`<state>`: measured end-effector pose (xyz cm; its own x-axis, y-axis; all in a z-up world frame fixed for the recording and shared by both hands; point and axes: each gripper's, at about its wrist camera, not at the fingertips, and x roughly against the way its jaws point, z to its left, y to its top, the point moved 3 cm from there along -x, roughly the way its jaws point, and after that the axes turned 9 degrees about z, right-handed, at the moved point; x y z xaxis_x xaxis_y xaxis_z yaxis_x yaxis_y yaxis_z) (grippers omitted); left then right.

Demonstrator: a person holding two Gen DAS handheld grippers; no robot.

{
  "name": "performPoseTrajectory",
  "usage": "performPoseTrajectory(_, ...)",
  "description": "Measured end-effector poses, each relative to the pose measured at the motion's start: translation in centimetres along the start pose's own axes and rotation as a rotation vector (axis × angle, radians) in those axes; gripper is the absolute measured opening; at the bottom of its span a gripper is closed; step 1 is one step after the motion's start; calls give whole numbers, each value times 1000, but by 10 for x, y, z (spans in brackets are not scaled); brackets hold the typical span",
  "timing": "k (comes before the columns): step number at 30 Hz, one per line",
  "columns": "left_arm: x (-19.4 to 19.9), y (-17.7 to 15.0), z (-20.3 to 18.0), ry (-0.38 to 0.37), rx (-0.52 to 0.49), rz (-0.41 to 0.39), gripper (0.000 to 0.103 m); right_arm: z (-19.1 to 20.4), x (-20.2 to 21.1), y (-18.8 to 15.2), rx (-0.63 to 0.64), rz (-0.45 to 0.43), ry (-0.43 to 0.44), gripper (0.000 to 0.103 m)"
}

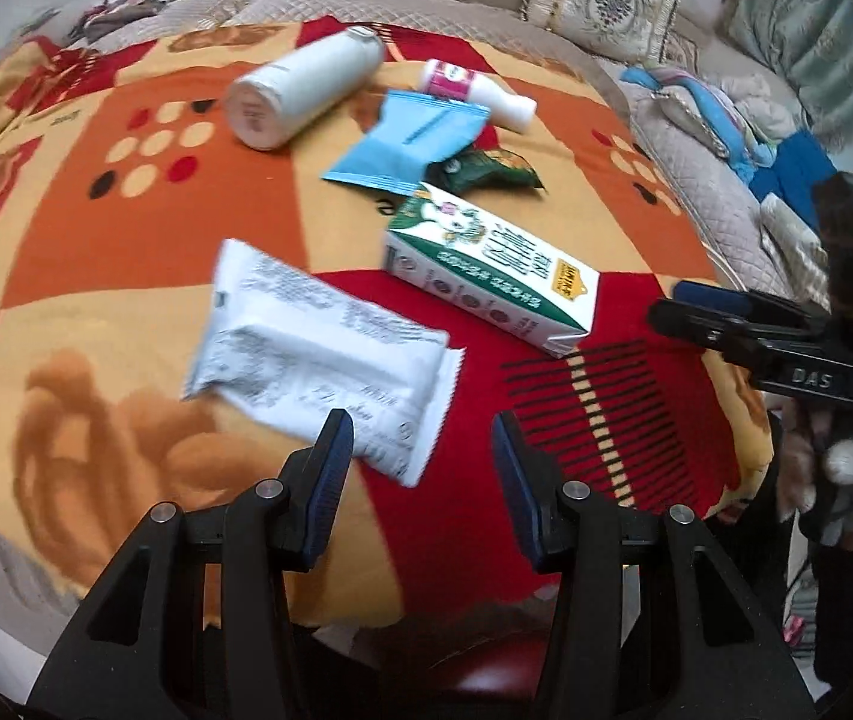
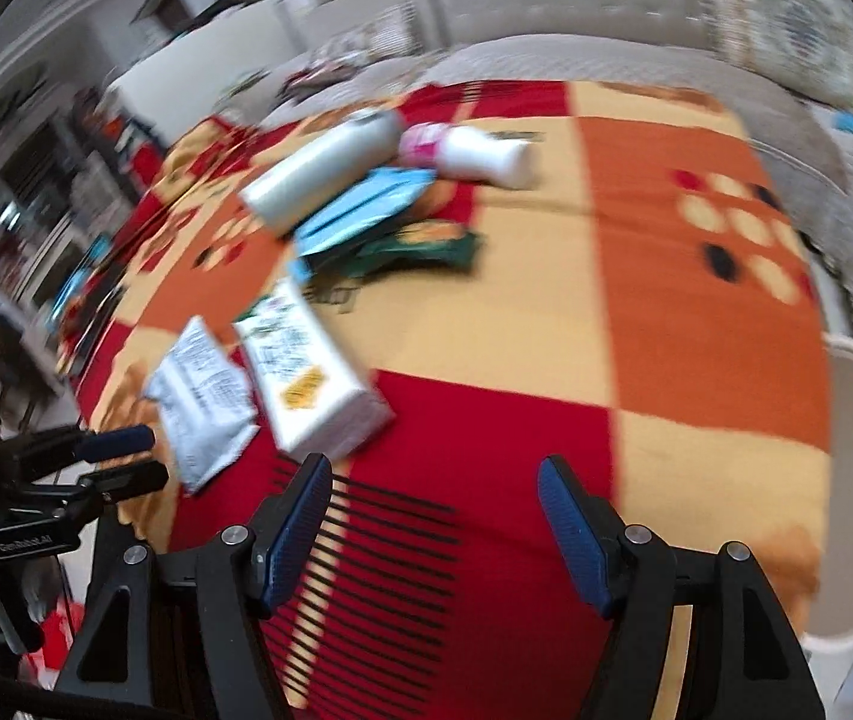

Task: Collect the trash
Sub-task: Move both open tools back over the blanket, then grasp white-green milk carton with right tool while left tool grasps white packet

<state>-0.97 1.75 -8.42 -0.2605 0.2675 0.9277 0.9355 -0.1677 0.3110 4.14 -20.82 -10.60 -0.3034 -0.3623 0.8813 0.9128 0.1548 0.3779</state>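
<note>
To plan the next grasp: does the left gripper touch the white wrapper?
Cannot tell. In the left wrist view the left gripper stands open, its left fingertip overlapping the white wrapper.

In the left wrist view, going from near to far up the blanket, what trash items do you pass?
Crinkled white plastic wrapper → white and green paper carton → light blue foil packet → small white bottle with pink label.

On your blanket (image 1: 126,276) the wrapper (image 1: 318,360) lies nearest, left of the carton (image 1: 492,270). Behind the carton sit two overlapping pouches (image 1: 414,144). Farthest lie the large bottle (image 1: 300,96), left, and the small bottle (image 1: 474,90), right.
</note>
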Motion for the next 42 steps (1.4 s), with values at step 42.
performPoseTrajectory(42, -39, 74, 46, 5, 330, -100, 57, 17, -35, 30, 45, 29, -61, 72)
